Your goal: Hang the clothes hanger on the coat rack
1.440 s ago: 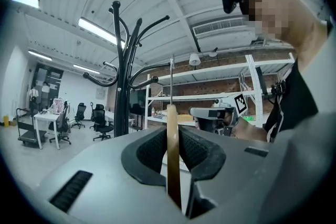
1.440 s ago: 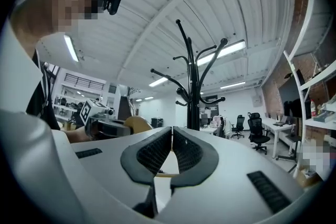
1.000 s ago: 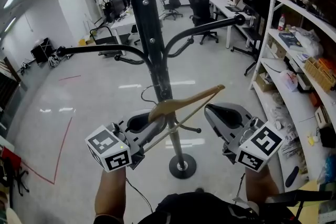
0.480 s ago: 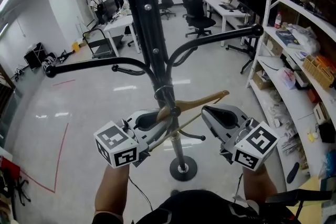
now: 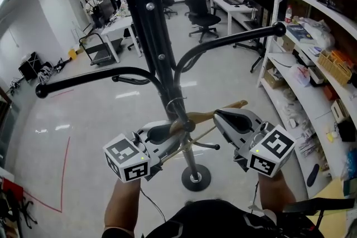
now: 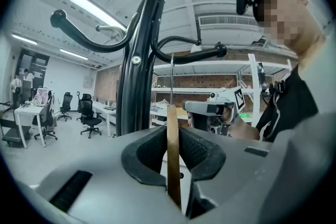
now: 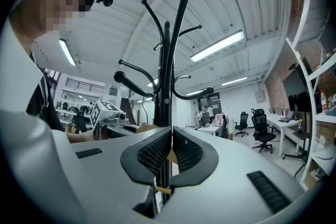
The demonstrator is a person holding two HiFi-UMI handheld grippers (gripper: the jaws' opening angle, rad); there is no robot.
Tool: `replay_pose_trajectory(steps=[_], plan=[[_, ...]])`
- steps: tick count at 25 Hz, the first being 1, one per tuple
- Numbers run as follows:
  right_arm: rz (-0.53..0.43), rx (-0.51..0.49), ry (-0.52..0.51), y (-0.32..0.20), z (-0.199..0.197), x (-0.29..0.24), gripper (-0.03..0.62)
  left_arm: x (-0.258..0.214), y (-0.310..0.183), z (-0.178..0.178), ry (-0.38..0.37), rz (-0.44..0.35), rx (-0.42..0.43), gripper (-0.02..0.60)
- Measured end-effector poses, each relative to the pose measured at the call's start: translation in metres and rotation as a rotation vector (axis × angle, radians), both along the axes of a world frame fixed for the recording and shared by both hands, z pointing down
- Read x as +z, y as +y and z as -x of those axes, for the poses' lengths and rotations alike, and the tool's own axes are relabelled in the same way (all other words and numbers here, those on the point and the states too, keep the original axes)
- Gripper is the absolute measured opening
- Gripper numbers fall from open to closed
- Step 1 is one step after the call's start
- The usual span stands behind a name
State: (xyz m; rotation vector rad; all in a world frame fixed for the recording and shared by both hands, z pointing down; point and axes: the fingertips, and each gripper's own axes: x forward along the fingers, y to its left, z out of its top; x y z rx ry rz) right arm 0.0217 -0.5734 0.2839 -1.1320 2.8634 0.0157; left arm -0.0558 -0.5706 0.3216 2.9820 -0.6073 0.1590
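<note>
A black coat rack (image 5: pixel 162 64) with curved arms stands right in front of me. My left gripper (image 5: pixel 172 134) is shut on the middle of a wooden clothes hanger (image 5: pixel 203 116). In the left gripper view the hanger (image 6: pixel 173 155) stands edge-on between the pads of that gripper (image 6: pixel 172 136), with its wire hook rising beside the rack's pole (image 6: pixel 128 86). My right gripper (image 5: pixel 221 116) is at the hanger's right arm. Its pads (image 7: pixel 157 152) meet with no gap, and the wood shows just below them. The pole (image 7: pixel 167 76) is straight ahead of it.
The rack's round base (image 5: pixel 195 178) sits on the glossy floor below my hands. White shelving (image 5: pixel 312 47) full of items runs along the right. Office chairs (image 5: pixel 198 3) and desks stand at the back, and a red tape line (image 5: pixel 61 175) marks the floor at left.
Both grippers have carried the hanger closer to the rack's pole and slightly lower. The wire hook now sits right at the pole. The grip has not changed.
</note>
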Motion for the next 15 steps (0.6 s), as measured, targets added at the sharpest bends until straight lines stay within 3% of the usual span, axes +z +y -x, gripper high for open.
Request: replay_pose_trajectory(steps=[6,15], plan=[[-0.002,-0.012,0.002,-0.0041,0.0033,-0.0012,0.009,-0.0006,0.0009,-0.0009,0.011,-0.058,0.033,0.054],[0.005,-0.022,0.003,-0.0066,0.0028,0.0003,0.009,-0.0010,-0.0025,-0.0016,0.023,-0.110,0.011,0.055]])
